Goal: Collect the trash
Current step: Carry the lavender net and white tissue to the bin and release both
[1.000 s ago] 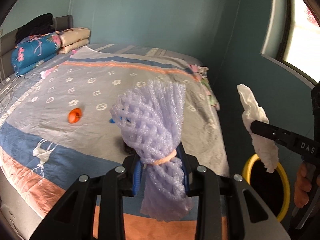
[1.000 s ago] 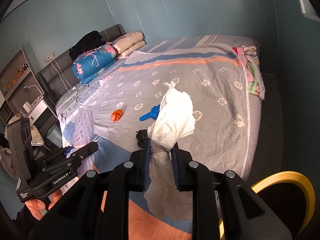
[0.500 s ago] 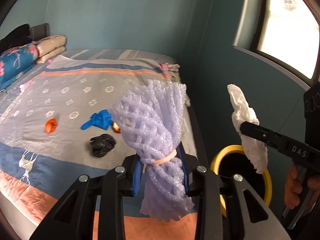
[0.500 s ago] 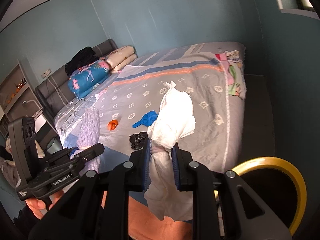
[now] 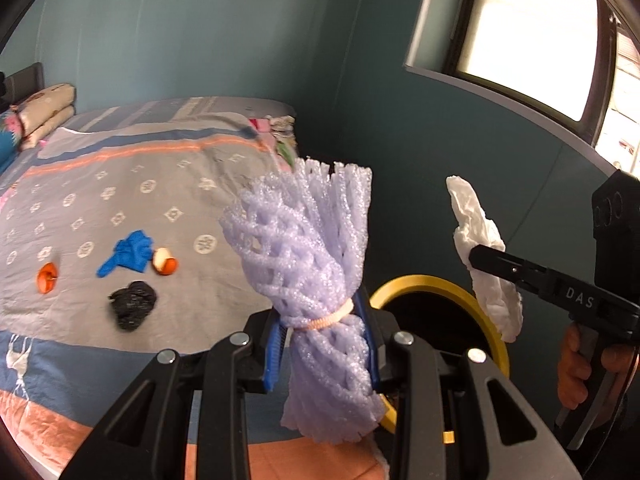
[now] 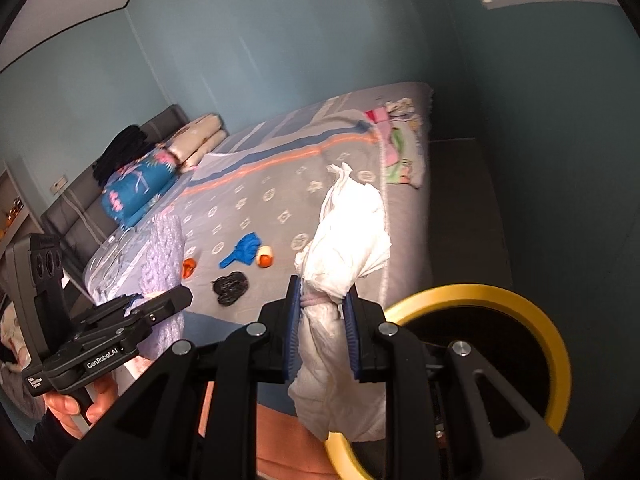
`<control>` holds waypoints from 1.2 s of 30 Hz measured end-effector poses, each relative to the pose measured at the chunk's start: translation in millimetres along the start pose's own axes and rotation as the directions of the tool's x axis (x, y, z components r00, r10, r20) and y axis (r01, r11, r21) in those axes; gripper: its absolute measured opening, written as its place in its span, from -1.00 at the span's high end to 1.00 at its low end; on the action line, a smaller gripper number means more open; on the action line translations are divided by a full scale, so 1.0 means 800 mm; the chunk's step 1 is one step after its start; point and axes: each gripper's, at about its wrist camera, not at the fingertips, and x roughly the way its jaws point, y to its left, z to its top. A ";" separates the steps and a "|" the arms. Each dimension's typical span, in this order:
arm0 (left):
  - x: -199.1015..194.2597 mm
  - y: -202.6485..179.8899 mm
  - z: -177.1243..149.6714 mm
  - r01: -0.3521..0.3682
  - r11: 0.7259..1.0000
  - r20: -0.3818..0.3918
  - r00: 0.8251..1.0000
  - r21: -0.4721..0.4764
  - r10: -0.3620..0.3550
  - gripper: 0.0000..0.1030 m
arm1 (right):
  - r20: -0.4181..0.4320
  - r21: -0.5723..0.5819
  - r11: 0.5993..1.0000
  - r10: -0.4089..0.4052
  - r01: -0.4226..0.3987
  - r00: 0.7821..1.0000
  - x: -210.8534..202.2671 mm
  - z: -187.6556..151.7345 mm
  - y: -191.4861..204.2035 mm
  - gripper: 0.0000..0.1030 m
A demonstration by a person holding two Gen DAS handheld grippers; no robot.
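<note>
Here left gripper (image 5: pixel 324 354) clamps purple foam net (image 5: pixel 308 256); right gripper (image 6: pixel 323 334) pinches white tissue bundle (image 6: pixel 348 236).

Teal walls (image 5: pixel 200 40) all round; a wide bed (image 5: pixel 180 184) fills the room, its grey cover banded in blue and orange; folded quilts (image 6: pixel 160 172) sit stacked by the grey headboard (image 6: pixel 72 196). Bright daylight pours through a window (image 5: pixel 528 32) up high; dark floor (image 6: pixel 464 208) runs beside the bed.
</note>
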 end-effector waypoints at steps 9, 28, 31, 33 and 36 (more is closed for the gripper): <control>0.037 -0.043 -0.015 0.069 0.997 -0.072 0.995 0.039 -0.066 0.41 | -0.022 0.083 0.996 -0.014 0.016 1.000 -0.007 -0.015 -0.056 0.61; 0.114 -0.095 -0.049 0.168 0.985 -0.240 0.958 0.038 -0.154 0.25 | -0.098 0.284 0.958 -0.012 0.039 0.995 0.032 -0.054 -0.160 0.50; 0.113 -0.095 -0.052 0.177 0.984 -0.247 0.955 0.037 -0.163 0.16 | -0.097 0.309 0.950 -0.015 0.044 0.995 0.033 -0.054 -0.171 0.37; 0.112 -0.095 -0.053 0.172 0.984 -0.242 0.957 0.042 -0.158 0.05 | -0.094 0.316 0.948 -0.013 0.042 0.995 0.032 -0.055 -0.173 0.23; 0.108 -0.096 -0.054 0.176 0.983 -0.236 0.958 0.044 -0.161 -0.06 | -0.086 0.314 0.948 -0.020 0.047 0.996 0.028 -0.054 -0.174 0.20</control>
